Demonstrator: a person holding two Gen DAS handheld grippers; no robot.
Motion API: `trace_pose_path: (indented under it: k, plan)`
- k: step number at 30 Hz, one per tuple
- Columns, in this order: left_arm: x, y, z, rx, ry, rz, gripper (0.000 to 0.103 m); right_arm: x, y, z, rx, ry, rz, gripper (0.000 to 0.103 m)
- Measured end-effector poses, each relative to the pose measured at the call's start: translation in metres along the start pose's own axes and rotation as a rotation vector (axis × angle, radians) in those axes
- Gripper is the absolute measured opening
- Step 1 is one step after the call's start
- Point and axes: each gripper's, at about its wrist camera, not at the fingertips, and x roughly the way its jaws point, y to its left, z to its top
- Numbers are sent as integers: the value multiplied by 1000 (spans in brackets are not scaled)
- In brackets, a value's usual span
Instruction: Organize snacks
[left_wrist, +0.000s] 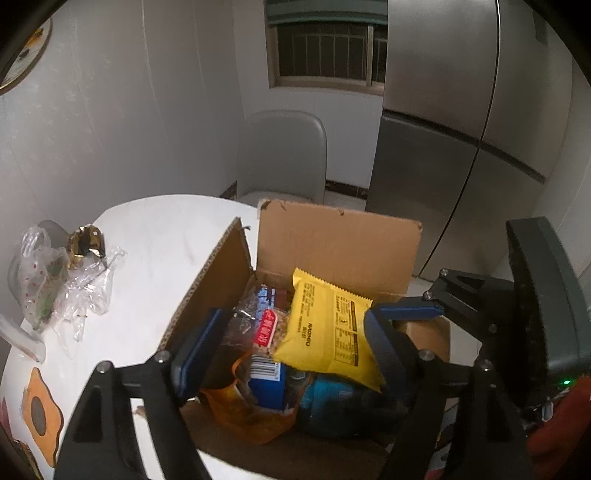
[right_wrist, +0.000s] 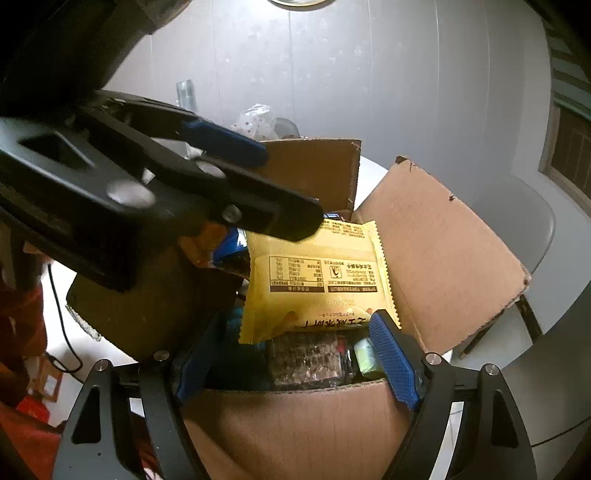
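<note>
Yellow snack packet lies atop the snacks in the cardboard box; left gripper and right gripper both spread wide, gripping nothing.

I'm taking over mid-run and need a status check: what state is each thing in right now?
Box: open, flaps up, on the table.
Yellow packet: sealed, lying tilted on top of the other snacks in the box.
Left gripper: open, over the box.
Right gripper: open, packet edge between its fingers, not pinched.
Plastic bags: crumpled, on the table outside the box.
</note>
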Motion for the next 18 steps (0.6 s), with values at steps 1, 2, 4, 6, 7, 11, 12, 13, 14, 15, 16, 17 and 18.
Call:
trace_pose_path:
  k: [1,2,4,6,7,11,12,13,14,15,16,17,18]
  plan:
    - [-3,0,-1,-6,-8,-1,78,0,0,2,-2,2,-7,78]
    - [-6,1,-1,-9,-13,0,79,0,2,3,-4,5,-13,81]
    - [-13,2,-3,-12,-28,2,80,-3,5,3,-4,7,-20,86]
    - [-20,3,-5,-19,-40,4,80,-8,2,-1,-4,8,-25,86]
    - [-23,7,-6,-24,-46,5,81,-8,3,0,-4,7,-27,86]
    - [-50,14,-16,-59,-106,31,84,-21,6,-2,-7,-3,-26,86]
    - [-58,16,-18,-70,-124,42,86,-28,7,-4,-12,-9,-30,86]
    - [-66,18,-21,-82,-144,54,90,-34,9,-5,-17,-17,-35,86]
    - [-77,22,-26,-100,-177,73,94,-38,11,-2,-21,-33,-42,87]
    - [-85,24,-29,-113,-197,86,95,-44,8,1,-22,-46,-46,87]
    - [-93,26,-33,-127,-217,100,98,-57,11,2,-25,-65,-48,87]
    - [-100,28,-36,-137,-232,112,99,-63,13,5,-27,-85,-48,87]
    - [-108,30,-41,-151,-254,131,99,-70,15,8,-29,-109,-54,88]
